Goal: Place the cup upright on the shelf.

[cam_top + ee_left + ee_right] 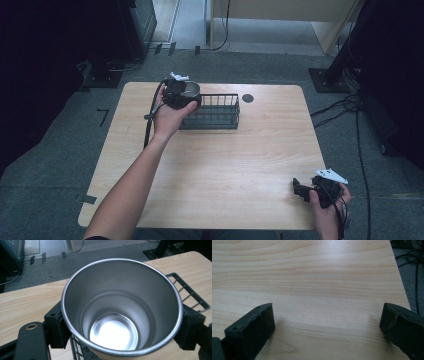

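Note:
A shiny steel cup (pixel 120 312) sits between the jaws of my left gripper (pixel 122 327), which is shut on its sides; I look straight down into its bare inside. In the high view the left gripper (pixel 186 96) holds the cup (pixel 191 90) over the left end of a black wire basket (pixel 220 112) at the table's far middle. The basket's rim (pixel 190 291) shows behind the cup, and wires pass under it. My right gripper (pixel 301 189) rests near the table's front right corner, open, with bare wood between its jaws (pixel 327 322).
The light wooden table (pixel 235 165) has a dark round cable hole (pixel 248 98) right of the basket. A black cable (pixel 148 125) trails from the left gripper along the table's left side. Cables lie on the grey floor at the right (pixel 350 107).

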`<action>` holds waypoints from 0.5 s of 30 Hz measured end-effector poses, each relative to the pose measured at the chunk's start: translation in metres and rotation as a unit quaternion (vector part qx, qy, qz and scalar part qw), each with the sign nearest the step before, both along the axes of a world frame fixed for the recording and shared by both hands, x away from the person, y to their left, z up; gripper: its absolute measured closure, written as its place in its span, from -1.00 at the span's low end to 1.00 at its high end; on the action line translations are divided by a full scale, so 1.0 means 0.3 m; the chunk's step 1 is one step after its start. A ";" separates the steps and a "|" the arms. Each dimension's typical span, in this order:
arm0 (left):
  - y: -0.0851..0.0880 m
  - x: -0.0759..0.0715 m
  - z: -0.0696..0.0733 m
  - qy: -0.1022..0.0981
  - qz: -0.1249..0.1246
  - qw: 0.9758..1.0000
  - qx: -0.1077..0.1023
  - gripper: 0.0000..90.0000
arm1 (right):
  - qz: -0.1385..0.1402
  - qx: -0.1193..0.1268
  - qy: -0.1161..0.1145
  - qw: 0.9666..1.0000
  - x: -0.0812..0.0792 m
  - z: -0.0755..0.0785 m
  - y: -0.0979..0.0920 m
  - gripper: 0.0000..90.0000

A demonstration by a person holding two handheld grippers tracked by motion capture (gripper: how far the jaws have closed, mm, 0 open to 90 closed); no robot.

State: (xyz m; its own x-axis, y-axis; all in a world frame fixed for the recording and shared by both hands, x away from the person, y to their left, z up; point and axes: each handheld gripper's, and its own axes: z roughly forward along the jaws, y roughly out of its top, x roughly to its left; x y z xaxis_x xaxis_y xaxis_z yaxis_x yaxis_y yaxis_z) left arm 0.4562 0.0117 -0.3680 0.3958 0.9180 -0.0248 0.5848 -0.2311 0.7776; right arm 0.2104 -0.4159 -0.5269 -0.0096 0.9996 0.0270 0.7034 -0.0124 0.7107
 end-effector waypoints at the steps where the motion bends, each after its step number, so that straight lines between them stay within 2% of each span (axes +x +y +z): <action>1: -0.001 0.005 -0.004 0.000 0.003 1.000 0.000 -0.58 | 0.000 0.000 0.000 1.000 0.000 0.000 0.000 -1.00; 10: -0.012 0.049 -0.028 -0.001 0.014 1.000 0.007 -0.58 | 0.000 0.000 0.000 1.000 0.000 0.000 0.000 -1.00; 15: -0.017 0.068 -0.055 0.008 0.017 1.000 0.016 -0.58 | 0.000 0.000 0.000 1.000 0.000 0.000 0.000 -1.00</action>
